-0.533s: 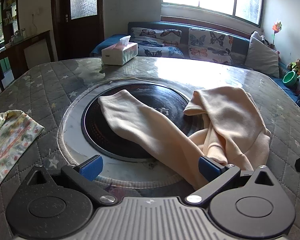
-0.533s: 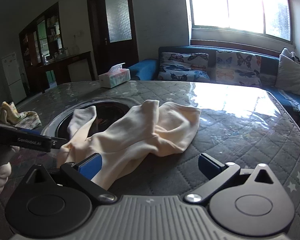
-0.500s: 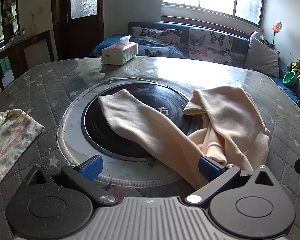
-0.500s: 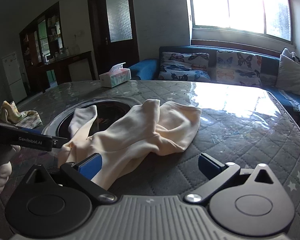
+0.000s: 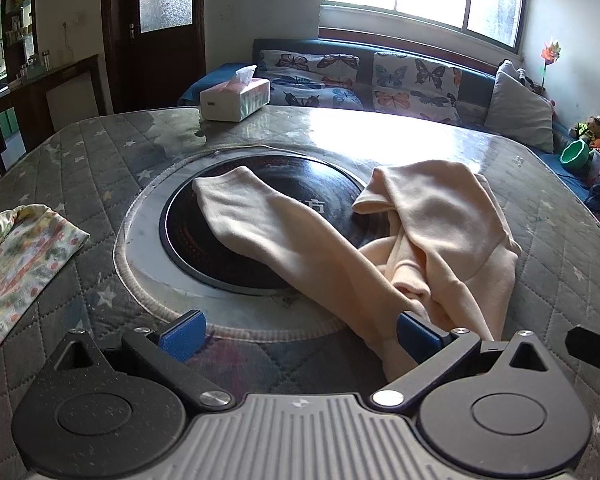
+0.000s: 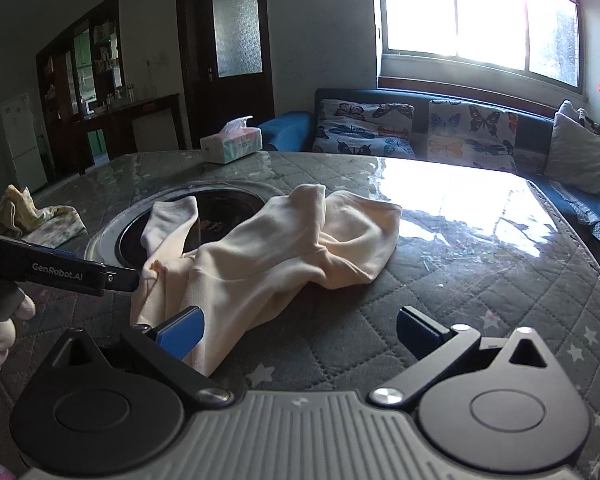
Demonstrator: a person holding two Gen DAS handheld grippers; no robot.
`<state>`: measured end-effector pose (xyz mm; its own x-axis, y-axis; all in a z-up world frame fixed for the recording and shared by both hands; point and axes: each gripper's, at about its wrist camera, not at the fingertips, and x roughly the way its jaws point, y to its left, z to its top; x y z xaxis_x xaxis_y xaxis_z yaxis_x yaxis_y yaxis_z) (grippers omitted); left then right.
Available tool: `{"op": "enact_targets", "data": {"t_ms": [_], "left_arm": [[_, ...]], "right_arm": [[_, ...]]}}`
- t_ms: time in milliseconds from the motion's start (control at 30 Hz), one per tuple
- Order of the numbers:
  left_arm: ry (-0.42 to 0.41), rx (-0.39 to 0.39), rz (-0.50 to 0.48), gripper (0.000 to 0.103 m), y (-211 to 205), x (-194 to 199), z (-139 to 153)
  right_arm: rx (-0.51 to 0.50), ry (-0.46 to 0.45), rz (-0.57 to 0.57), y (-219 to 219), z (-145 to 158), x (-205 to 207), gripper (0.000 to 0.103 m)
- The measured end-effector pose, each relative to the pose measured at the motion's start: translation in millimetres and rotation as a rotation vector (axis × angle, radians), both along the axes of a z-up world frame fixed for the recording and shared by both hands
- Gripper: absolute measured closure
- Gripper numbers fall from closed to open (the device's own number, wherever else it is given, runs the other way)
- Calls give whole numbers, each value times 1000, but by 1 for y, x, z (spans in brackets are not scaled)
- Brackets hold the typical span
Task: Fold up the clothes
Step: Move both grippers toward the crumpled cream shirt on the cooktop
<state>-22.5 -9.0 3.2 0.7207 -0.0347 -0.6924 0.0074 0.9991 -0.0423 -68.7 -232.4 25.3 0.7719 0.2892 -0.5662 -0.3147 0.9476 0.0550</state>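
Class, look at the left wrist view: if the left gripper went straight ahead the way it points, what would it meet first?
Probably the cream garment: its near edge already lies beside the left gripper, by one fingertip. Dead centre, bare table comes first, then the black round plate. Depth is uncertain.

The cream garment [image 5: 428,240] sprawls from the dark round hotplate [image 5: 228,240] across to the table's right half, its near hem lying against the left gripper [image 5: 300,330]'s right finger. Bare quilted table cover [image 6: 480,280] lies open to the garment's right and beyond it. The floral cloth [image 5: 16,264] occupies the left edge, and the tissue box [image 5: 236,98] the far side.
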Motion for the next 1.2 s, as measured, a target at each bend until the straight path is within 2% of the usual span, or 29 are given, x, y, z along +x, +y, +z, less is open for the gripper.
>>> {"op": "enact_targets", "data": {"t_ms": [367,633,900,1200], "left_arm": [[10,-16,-14,0,-7,-9,2],[-12,-18,-34,0,-11,-2,10],[-18,-40,-58,0,-11,17,15],[-14,-97,-116,1,-13,44,17]], "right_arm": [[-37,-6,13,3,4,-8,0],[-49,4,12,0,6,3,0],[-50,11,20,1,16,31,0],[-49,11,50,12,28,86,0]]}}
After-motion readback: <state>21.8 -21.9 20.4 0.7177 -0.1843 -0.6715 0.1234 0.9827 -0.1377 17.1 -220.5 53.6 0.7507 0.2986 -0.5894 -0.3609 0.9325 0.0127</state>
